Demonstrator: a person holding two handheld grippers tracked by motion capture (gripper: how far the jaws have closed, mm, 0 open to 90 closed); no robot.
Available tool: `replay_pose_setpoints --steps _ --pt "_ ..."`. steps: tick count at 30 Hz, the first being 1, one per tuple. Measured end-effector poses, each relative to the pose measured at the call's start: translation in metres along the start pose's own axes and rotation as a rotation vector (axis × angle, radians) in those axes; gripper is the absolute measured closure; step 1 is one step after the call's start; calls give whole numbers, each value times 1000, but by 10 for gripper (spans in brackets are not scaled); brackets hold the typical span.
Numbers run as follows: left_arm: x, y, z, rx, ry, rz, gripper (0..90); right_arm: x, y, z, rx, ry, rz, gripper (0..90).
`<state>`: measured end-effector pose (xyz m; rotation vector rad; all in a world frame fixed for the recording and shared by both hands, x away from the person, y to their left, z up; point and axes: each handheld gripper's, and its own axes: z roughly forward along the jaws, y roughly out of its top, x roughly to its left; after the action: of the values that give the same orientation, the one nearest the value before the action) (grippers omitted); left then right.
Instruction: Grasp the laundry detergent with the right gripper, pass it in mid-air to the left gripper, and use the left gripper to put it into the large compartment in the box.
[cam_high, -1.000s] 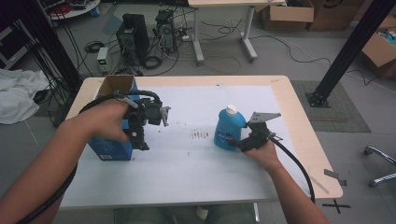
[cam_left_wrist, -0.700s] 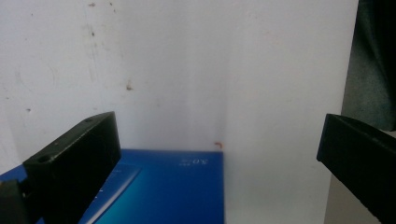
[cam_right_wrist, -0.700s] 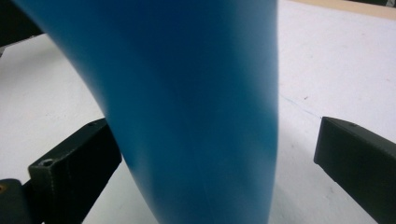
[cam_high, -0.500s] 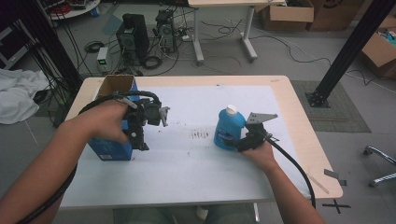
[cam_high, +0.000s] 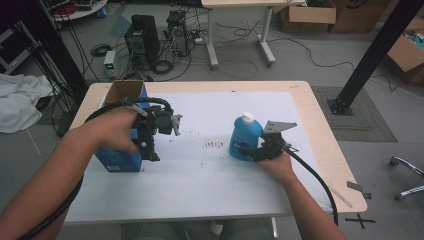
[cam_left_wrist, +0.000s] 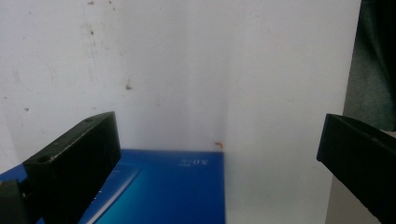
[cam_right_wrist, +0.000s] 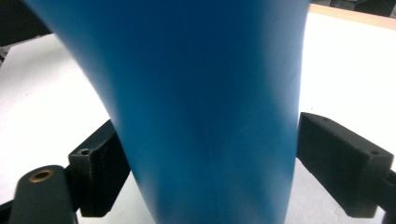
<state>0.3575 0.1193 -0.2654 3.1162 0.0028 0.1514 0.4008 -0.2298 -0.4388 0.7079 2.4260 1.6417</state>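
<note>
Right gripper view: blue bottle (cam_right_wrist: 205, 93) between jaws

Smooth plastic blue bottle (cam_high: 244, 140); stained white paper sheet (cam_high: 210, 170).

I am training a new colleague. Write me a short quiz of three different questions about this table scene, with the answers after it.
1. True or false: the blue bottle stands upright.
2. What colour is the bottle's cap?
3. Which is beside the blue box: A) left gripper, B) right gripper?

Key:
1. True; it stands on the white sheet.
2. White.
3. A. Its jaws are wide open; in the right gripper view the bottle sits between that gripper's jaws, which have just been closing.
</note>
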Motion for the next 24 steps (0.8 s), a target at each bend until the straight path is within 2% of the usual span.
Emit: replay_pose_setpoints --steps 14,24 --pt "0 1 1 9 0 7 1 1 1 0 -12 18 -14 238" --pt "0 1 2 6 -3 2 1 1 1 0 -13 9 -14 281"
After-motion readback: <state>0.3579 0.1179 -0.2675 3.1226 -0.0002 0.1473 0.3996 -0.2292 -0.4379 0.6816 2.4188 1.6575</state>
